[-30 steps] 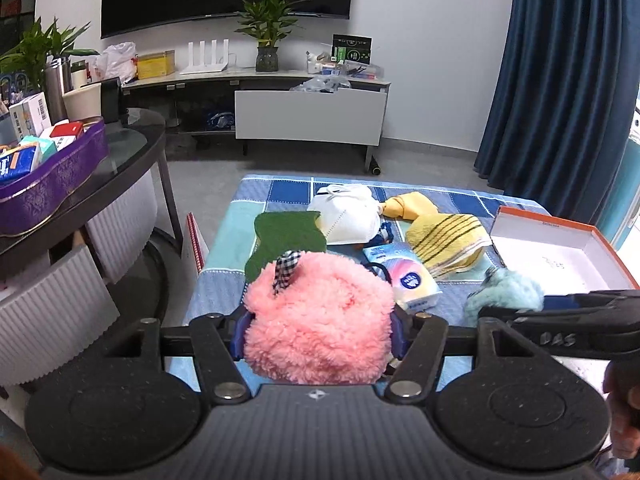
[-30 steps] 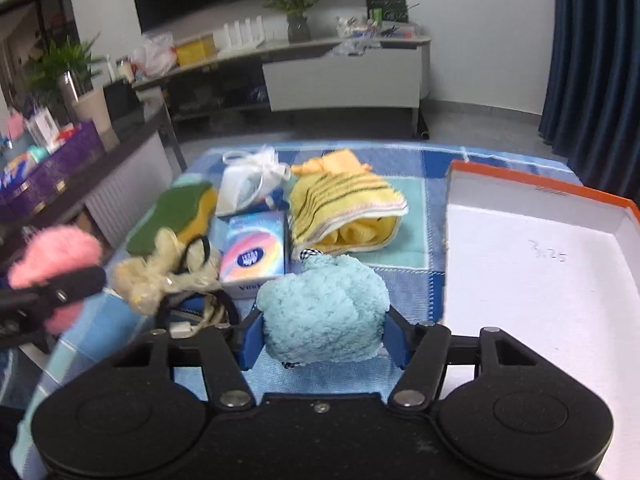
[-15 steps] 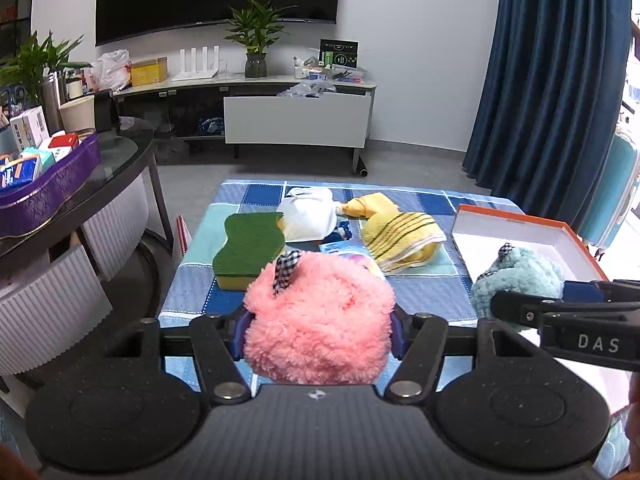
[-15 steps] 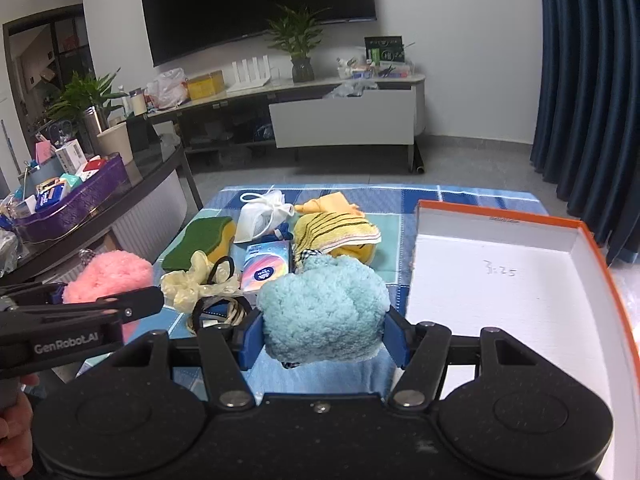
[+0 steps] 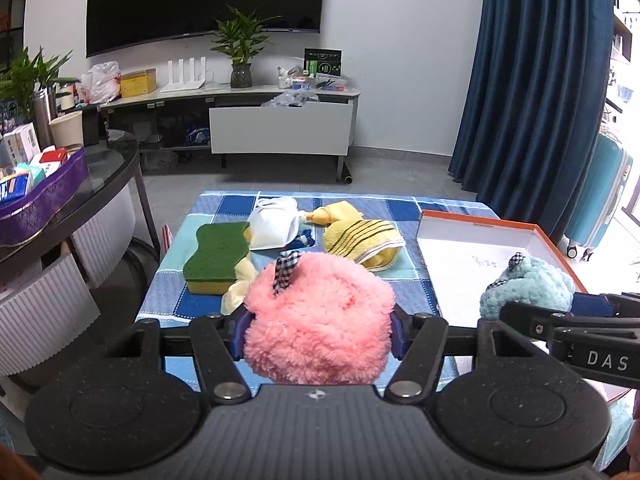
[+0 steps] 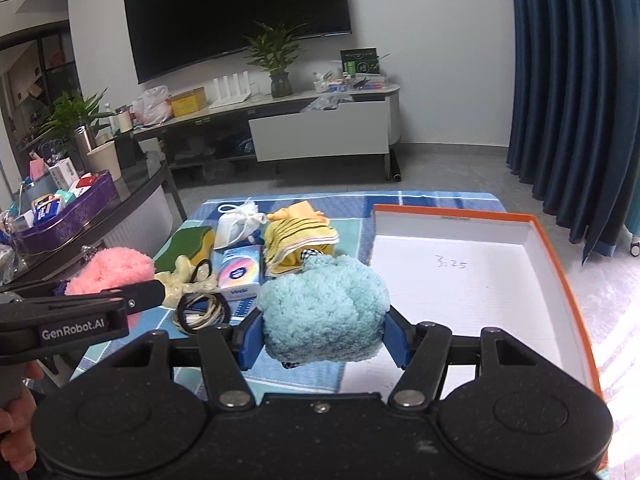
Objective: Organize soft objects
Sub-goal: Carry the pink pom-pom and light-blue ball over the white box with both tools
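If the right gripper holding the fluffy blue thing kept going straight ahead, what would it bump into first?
Probably the yellow striped cloth on the table, just ahead of the right gripper and its blue puff. It may pass above; height is unclear.

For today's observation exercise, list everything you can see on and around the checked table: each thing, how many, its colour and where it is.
Pink puff: 1, pink, in left gripper.
Blue puff: 1, light blue, in right gripper.
Box: 1, white with orange rim, table's right side.
Sponge: 1, green over yellow, table's left.
Pouch: 1, white, far side.
Towel: 1, yellow with dark stripes, centre.
Tissue pack: 1, multicoloured, before the pouch.
Left gripper: black, blue pads, shut.
Right gripper: same, shut.
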Action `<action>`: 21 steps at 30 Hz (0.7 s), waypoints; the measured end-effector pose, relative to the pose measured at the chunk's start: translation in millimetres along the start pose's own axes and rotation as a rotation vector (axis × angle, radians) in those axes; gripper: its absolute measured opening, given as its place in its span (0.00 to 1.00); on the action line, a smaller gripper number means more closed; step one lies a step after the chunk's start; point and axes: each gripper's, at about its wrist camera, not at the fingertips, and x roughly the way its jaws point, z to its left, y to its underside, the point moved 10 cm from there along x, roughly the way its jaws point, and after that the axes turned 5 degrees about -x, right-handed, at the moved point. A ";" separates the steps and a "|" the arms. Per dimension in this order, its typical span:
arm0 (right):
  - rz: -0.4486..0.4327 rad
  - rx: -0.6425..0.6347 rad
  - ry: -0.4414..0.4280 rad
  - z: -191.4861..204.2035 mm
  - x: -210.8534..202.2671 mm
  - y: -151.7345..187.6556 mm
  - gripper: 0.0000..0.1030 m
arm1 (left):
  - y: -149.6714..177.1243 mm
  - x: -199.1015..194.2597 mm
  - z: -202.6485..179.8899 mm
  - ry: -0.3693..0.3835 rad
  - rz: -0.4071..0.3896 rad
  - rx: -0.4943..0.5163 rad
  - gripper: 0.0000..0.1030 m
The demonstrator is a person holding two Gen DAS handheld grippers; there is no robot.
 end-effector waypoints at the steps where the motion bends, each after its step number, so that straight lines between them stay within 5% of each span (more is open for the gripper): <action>1: -0.001 0.002 0.004 -2.3 -1.7 0.7 0.71 | 0.2 -0.1 -2.3 0.006 0.001 -0.001 0.61; 21: -0.006 0.045 0.061 -33.5 -18.6 7.4 0.71 | 7.5 2.7 -31.7 0.038 0.023 0.029 0.61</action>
